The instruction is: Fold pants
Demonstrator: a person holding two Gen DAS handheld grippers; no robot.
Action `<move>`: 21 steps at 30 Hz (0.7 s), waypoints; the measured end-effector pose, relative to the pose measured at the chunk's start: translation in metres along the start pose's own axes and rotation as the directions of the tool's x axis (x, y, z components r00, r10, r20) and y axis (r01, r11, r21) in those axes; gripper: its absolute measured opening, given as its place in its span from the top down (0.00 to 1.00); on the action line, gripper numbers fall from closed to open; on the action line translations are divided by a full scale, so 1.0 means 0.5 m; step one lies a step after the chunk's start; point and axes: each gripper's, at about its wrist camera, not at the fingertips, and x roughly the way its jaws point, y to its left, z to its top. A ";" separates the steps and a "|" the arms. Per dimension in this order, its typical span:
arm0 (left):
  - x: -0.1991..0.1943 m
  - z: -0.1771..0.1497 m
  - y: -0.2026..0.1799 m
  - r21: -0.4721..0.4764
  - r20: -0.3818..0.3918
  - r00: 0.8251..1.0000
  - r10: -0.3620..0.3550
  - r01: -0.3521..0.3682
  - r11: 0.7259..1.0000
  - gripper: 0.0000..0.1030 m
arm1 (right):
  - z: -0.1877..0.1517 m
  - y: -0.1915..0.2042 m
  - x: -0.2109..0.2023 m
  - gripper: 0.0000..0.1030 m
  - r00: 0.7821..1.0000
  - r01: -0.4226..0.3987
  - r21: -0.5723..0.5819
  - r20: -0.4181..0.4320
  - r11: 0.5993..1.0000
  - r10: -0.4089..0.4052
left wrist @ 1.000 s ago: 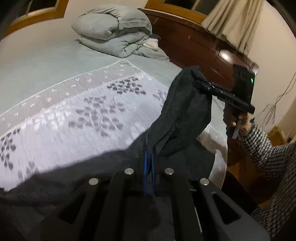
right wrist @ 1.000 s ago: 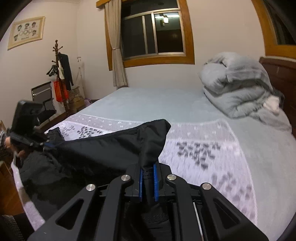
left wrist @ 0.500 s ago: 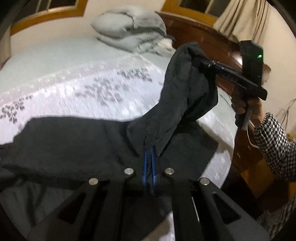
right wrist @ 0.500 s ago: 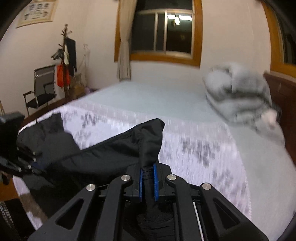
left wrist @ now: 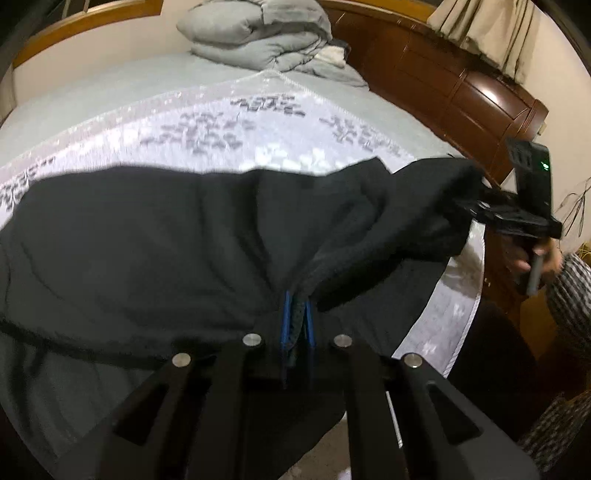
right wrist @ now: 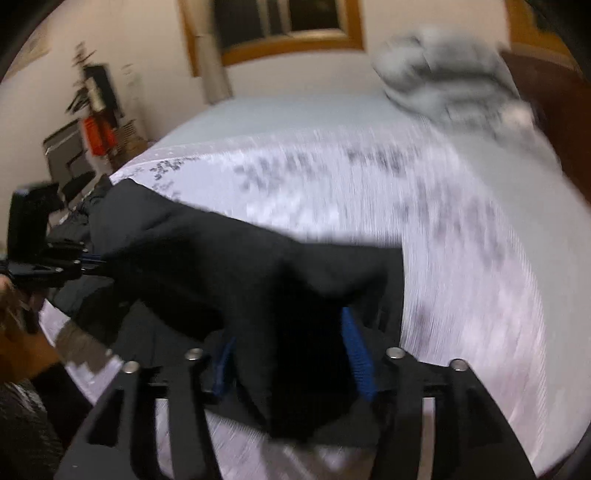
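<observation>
Pale patterned bedspread [left wrist: 258,122] lies ahead of both claws, the black pants [left wrist: 147,236] spread over it, their edge pinched tight in the left claw [left wrist: 295,325] while the right claw [right wrist: 291,354] gapes with cloth between its pads, so the fold seems laid; next, releasing and smoothing.

Bed [left wrist: 92,96] had a pale grey-green sheet, with a white bedspread [left wrist: 229,122] in a grey floral print laid across it. Folded grey duvet [left wrist: 258,33] sat at the head end against a dark wooden headboard [left wrist: 443,85]. Beige curtain [left wrist: 487,29] hung above it. Right wrist view, heavily blurred: wood-framed window [right wrist: 284,26], coat rack [right wrist: 94,92], chair [right wrist: 62,155].
</observation>
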 end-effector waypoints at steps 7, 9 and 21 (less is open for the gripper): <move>0.027 -0.036 0.013 0.044 -0.014 1.000 0.027 -0.026 0.999 0.93 | -0.050 -0.037 -0.060 0.24 0.987 -0.154 0.319 0.003 0.935 0.162; 0.030 -0.046 0.013 0.054 -0.013 0.999 0.031 -0.031 0.998 0.92 | -0.053 -0.055 -0.079 0.20 0.977 -0.204 0.392 0.027 0.897 0.211; 0.026 -0.084 0.021 0.060 -0.005 0.999 0.035 -0.035 0.998 0.89 | 0.044 -0.092 0.030 0.12 0.940 -0.242 0.595 -0.053 0.766 0.338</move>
